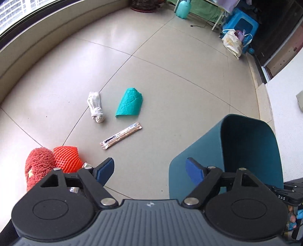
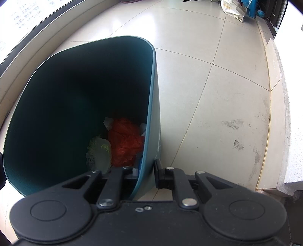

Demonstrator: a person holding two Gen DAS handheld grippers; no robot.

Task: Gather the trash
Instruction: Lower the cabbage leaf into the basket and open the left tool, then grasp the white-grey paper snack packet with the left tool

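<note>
On the tiled floor in the left wrist view lie a knotted white rag, a teal crumpled sheet and a long snack wrapper. An orange foam net lies next to a red fuzzy slipper at the lower left. My left gripper is open and empty above the floor. The teal trash bin stands to its right. My right gripper is shut on the bin's rim. Inside the bin lie an orange bag and pale wrappers.
A window ledge curves along the left. A white wall is close on the right. A teal jug, a blue stool and a white bag stand far back.
</note>
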